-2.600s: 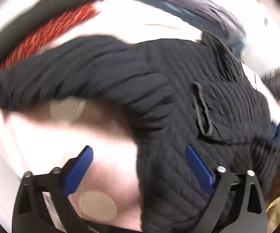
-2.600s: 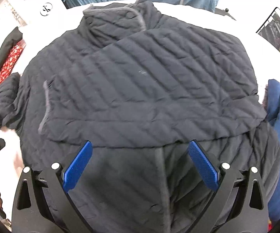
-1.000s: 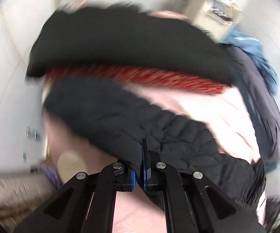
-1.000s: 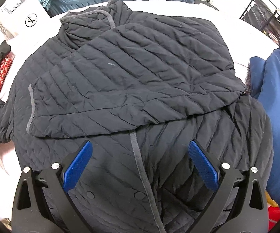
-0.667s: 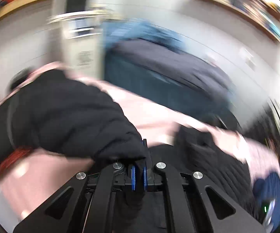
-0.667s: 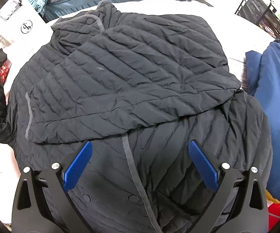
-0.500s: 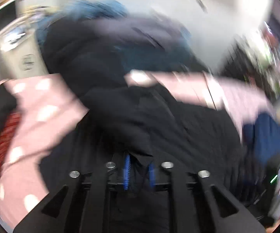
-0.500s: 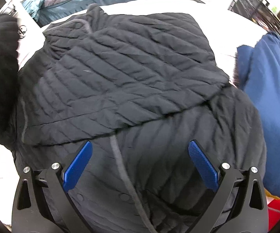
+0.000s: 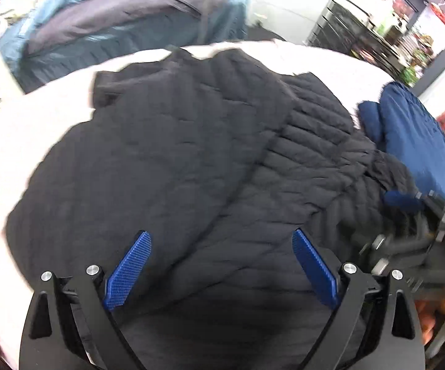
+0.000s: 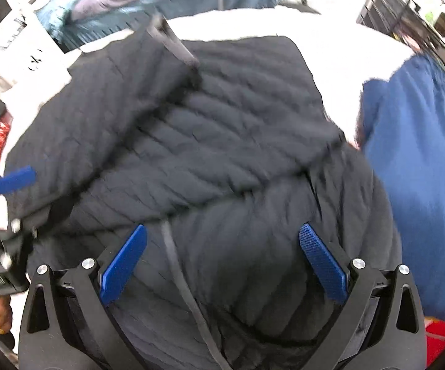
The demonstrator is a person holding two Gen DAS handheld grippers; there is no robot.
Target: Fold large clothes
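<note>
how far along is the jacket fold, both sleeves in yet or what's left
Both sleeves look folded in: the black quilted jacket has one sleeve lying across its front and the other sleeve laid over it. Nothing is in hand; the left gripper and right gripper are both open above the fabric. Left: folding the body up, since the hem end lies unfolded under the grippers.

The quilted jacket [image 10: 222, 154] is black with grey piping. A plain blue garment [image 10: 422, 169] lies to its right; a teal and purple-grey coat [image 9: 124, 24] lies beyond. Gripper pads [image 10: 120, 265] are textured blue.
</note>
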